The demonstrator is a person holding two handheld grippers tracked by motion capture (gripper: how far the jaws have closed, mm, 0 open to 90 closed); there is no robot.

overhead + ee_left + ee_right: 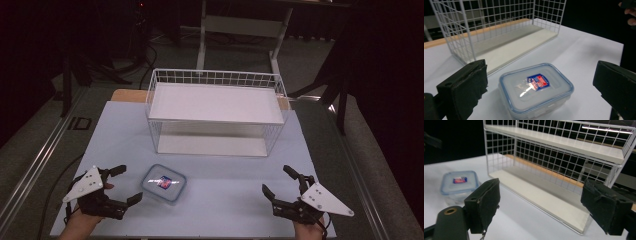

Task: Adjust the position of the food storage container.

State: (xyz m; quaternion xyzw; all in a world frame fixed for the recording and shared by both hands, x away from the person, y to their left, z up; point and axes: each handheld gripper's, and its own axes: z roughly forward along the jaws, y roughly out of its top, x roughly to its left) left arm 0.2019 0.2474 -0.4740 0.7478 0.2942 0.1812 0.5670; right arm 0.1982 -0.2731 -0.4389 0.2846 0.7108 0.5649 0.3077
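Note:
A clear plastic food box with a blue-rimmed lid and a red-and-blue label (164,183) (536,88) (459,184) lies on the white table, near its front left. My left gripper (124,185) (541,90) stands open just left of the box, its jaws wide apart and touching nothing. At the front right my right gripper (279,180) (541,205) is open too, well away from the box and facing the shelf. A white wire shelf rack (215,112) (496,27) (564,162) with a lower and an upper board stands at the middle back.
The table (240,190) ends just behind the rack, where a wooden strip (127,95) shows. A white table frame (240,30) stands on the dark floor beyond. A hand (630,17) shows at the far right of the left gripper view.

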